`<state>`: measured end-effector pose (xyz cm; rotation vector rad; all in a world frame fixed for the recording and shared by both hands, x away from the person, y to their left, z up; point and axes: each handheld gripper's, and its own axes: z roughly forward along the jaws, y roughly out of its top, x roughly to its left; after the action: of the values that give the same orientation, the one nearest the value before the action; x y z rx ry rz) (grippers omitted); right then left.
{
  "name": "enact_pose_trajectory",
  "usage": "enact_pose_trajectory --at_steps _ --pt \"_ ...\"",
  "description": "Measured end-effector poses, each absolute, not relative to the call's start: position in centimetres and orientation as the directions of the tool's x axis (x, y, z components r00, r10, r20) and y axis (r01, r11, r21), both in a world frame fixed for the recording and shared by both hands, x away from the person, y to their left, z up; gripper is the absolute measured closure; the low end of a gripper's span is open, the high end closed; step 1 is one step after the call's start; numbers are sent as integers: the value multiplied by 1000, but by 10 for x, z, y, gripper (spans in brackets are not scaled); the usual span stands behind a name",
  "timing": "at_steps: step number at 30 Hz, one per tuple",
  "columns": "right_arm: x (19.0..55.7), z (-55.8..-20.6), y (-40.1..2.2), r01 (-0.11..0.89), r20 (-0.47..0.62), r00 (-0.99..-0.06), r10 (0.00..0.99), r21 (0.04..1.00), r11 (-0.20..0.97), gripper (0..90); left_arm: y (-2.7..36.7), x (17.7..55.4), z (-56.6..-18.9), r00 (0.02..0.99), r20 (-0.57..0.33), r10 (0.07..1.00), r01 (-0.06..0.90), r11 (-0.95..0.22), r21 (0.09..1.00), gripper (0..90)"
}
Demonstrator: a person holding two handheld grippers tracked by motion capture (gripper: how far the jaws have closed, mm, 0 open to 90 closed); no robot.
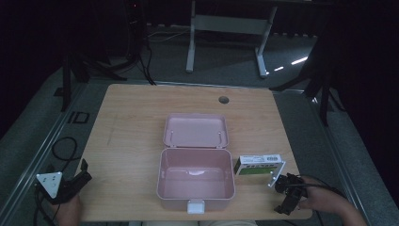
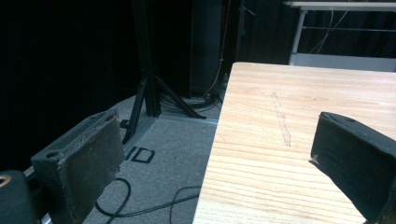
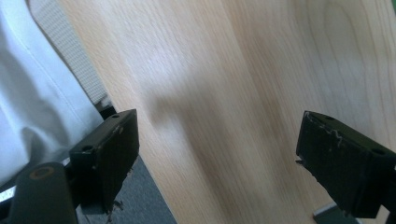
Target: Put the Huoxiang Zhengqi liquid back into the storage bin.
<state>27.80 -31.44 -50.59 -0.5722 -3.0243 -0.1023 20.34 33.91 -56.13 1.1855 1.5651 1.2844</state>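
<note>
Dark room all round, just a pale wooden tabletop (image 1: 141, 127) lit up, with a pink box (image 1: 196, 181) sitting near the front edge, its lid (image 1: 195, 130) flipped right back toward the far edge and nothing visible inside. A green-and-white carton (image 1: 259, 165) lies just beside the box, on the side toward the front right corner.

Looks to me like nothing's been picked up yet. The right gripper (image 1: 288, 190) hovers just in front of the carton near that corner, jaws spread wide, holding nothing. The left gripper (image 1: 70, 186) hangs off the front left corner, also wide open and empty. My guess at the next move: swing the right one round onto the carton, close on its narrow sides, lift it over the box wall.

The high view gives the whole layout. The left gripper view adds the left edge and floor cables (image 2: 140, 205); the right gripper view adds blurry wood grain and white cloth (image 3: 32, 102) past the front edge.
</note>
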Motion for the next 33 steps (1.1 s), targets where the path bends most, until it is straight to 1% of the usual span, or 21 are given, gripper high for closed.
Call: enact_pose_trajectory --at_steps 3,6,7,9,10,15,19,23,28,31,33 --pt "278 -502 -305 352 67 -935 349 36 935 127 339 204 -561 -266 -6 964 182 56 982 26" --pt "279 -498 -297 350 55 -936 348 39 936 134 340 203 -561 -264 -6 965 182 56 982 26" --pt "280 -494 -290 309 76 -949 307 27 951 151 340 203 -561 -263 -8 965 183 57 981 26" --pt "279 -493 -288 295 87 -952 292 22 955 151 340 203 -561 -263 -8 965 181 58 982 26" --pt "276 -490 -282 243 103 -965 241 7 970 152 340 203 -561 -262 -9 965 182 58 982 26" --pt "273 -484 -269 166 126 -978 165 -3 986 152 340 203 -561 -263 -9 965 181 59 982 26" --pt "270 -479 -261 111 115 -987 113 -28 993 203 340 203 -561 -262 -10 965 181 59 982 26" --pt "268 -472 -254 79 110 -991 81 -17 997 212 340 203 -561 -260 -8 966 184 58 981 26" --pt "267 -449 -242 34 94 -995 31 25 999 218 340 203 -561 -259 -8 966 184 58 981 26" --pt "269 -435 -239 11 60 -998 8 40 999 221 340 203 -561 -259 -8 966 184 58 981 26" --pt "271 -426 -238 -1 29 -1000 -2 50 999 241 341 204 -561 -258 -13 966 182 62 981 26"
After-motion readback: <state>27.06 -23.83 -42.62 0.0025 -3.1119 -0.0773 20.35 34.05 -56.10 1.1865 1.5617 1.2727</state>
